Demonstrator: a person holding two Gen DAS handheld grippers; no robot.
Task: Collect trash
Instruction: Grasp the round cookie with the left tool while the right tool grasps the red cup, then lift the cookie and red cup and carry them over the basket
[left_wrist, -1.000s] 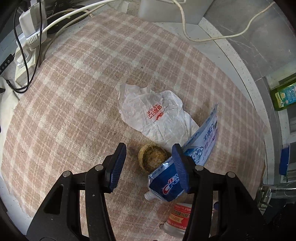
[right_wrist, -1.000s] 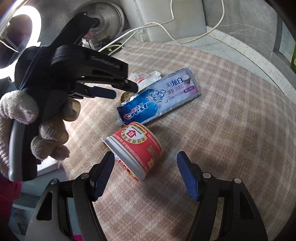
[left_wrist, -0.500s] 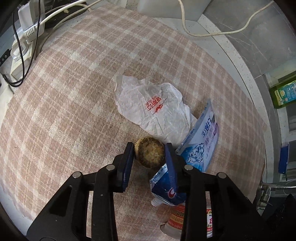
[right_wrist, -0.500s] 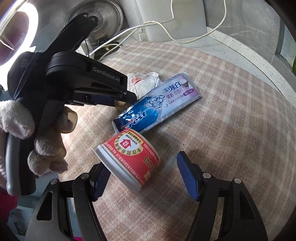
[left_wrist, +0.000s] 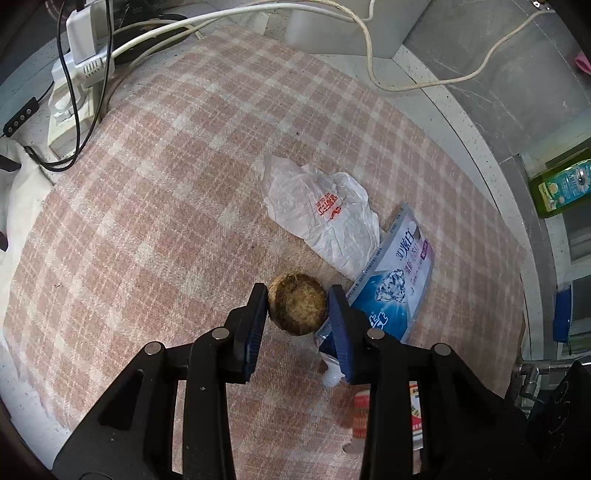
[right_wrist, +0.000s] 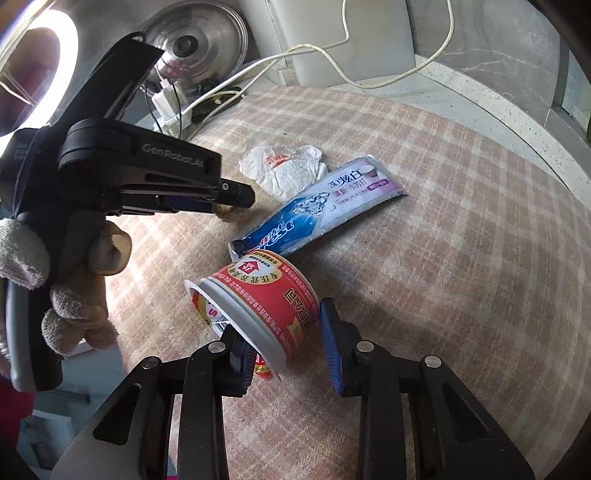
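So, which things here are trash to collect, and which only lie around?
Trash: brown round scrap in left hand-held gripper; red cup between right hand-held gripper fingers; toothpaste tube; crumpled wrapper.

Lying about: power strip, cables, pot lid, green bottle.

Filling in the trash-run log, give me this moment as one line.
left gripper: shut on brown round scrap | right gripper: shut on red cup | on cloth: toothpaste tube, crumpled wrapper

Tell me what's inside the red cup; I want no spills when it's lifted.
The red cup lies tilted, its mouth facing away from the camera. Only a peeled lid flap shows at the rim. The inside is hidden, so contents cannot be told.
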